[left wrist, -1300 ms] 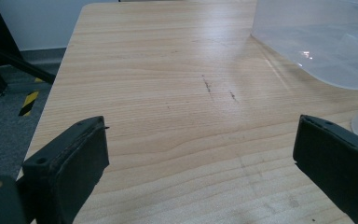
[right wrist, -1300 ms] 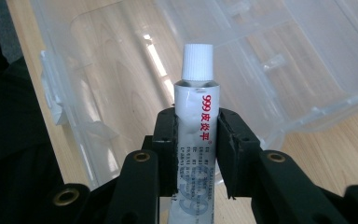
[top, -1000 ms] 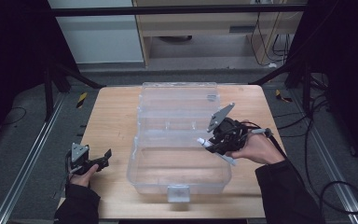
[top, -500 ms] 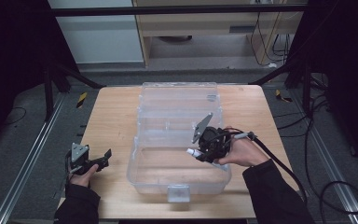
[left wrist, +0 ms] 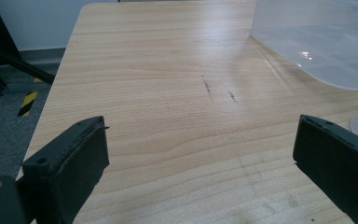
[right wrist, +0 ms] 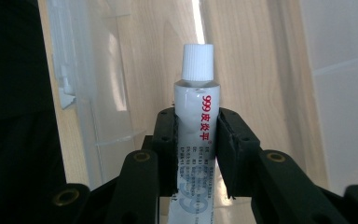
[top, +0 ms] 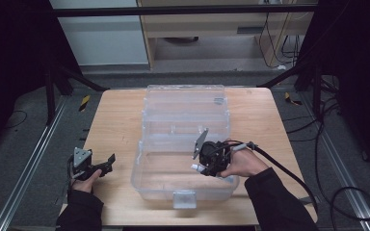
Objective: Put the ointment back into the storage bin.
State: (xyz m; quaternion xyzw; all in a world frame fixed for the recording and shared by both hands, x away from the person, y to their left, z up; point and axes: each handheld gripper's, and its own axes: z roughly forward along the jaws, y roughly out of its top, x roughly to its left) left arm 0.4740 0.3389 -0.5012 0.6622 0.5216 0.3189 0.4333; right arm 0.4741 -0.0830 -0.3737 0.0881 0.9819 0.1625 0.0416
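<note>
Dim room, lit tabletop (top: 115, 120); glare on clear box (top: 183, 110).

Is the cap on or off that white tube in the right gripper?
On. The white tube, clamped in the right gripper, has its ribbed white cap seated on its tip.

The right tool (right wrist: 196, 154) is clamping a white tube (right wrist: 196, 126) with red lettering between its two black jaws, the ribbed white cap (right wrist: 197, 61) pointing away over the wooden tabletop (right wrist: 242, 56), with the clear plastic box (right wrist: 93, 93) walls flanking it.
</note>
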